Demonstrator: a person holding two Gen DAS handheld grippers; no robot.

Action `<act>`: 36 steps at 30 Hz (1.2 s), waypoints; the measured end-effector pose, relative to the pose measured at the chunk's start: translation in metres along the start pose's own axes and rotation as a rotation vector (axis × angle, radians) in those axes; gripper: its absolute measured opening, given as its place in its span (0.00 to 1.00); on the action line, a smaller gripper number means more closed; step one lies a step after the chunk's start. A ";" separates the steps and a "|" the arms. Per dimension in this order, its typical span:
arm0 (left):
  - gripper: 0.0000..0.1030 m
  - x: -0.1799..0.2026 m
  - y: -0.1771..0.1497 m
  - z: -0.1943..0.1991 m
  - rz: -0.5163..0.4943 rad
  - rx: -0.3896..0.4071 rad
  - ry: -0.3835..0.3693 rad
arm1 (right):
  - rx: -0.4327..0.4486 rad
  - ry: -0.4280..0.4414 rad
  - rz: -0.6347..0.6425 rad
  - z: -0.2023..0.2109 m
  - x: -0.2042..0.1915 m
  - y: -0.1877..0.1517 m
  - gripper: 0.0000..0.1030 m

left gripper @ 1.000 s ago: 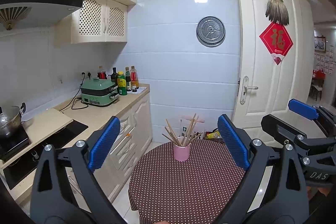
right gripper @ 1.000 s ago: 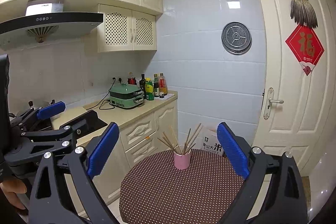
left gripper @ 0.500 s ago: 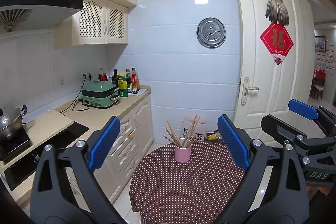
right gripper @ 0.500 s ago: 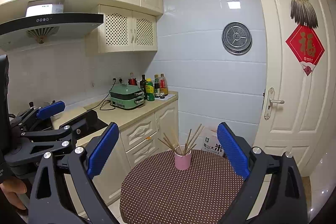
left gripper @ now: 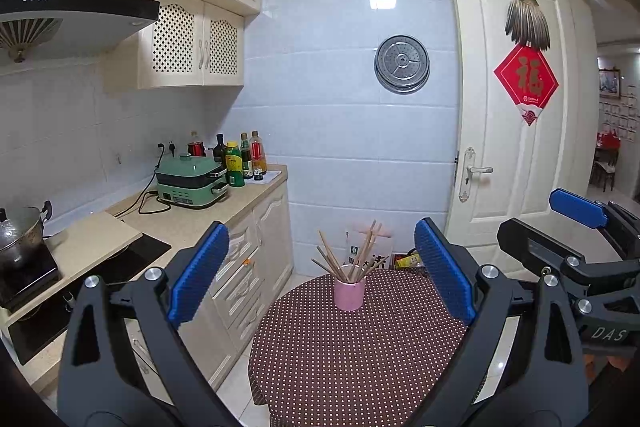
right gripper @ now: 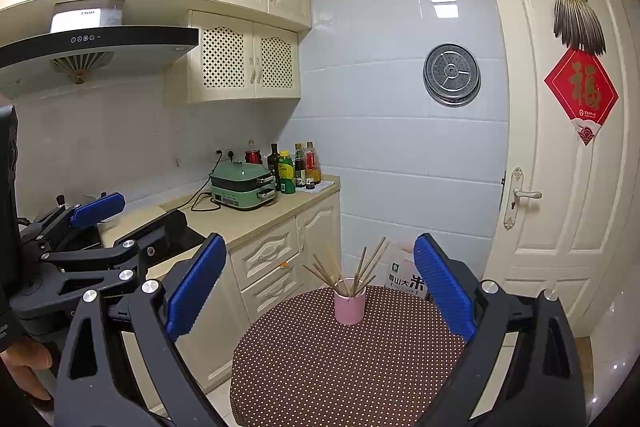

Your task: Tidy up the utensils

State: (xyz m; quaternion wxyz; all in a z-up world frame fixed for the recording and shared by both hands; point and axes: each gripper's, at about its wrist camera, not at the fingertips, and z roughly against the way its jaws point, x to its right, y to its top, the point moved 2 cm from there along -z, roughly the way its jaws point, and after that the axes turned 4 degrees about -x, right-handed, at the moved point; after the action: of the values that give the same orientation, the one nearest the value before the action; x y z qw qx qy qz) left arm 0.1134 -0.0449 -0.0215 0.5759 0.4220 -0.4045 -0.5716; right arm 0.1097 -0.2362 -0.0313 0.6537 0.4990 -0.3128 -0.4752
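Observation:
A pink cup (left gripper: 349, 292) holding several wooden chopsticks (left gripper: 362, 251) stands at the far side of a round table with a brown polka-dot cloth (left gripper: 348, 359). It also shows in the right wrist view (right gripper: 349, 301), chopsticks (right gripper: 368, 263) fanned out. My left gripper (left gripper: 320, 273) is open and empty, held above the table's near side, well short of the cup. My right gripper (right gripper: 318, 287) is open and empty too, beside the left one. Each gripper shows at the edge of the other's view.
A kitchen counter (left gripper: 188, 223) runs along the left with a green cooker (left gripper: 190, 183), bottles (left gripper: 240, 163), a hob and a pot (left gripper: 20, 235). A white door (left gripper: 516, 131) stands right. A rice bag (right gripper: 404, 277) sits behind the table.
Both views have shifted slightly; the cup and table sit a little further right and lower in frame. Both grippers stay open and empty.

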 end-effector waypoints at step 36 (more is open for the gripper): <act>0.89 -0.010 -0.002 -0.006 -0.005 -0.014 0.009 | -0.013 0.007 -0.011 -0.006 0.001 -0.004 0.89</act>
State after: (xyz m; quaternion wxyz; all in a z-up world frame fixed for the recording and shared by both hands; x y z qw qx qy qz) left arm 0.1188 -0.0351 -0.0249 0.5792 0.4215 -0.3967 -0.5741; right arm 0.1139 -0.2351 -0.0369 0.6555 0.4979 -0.3047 -0.4791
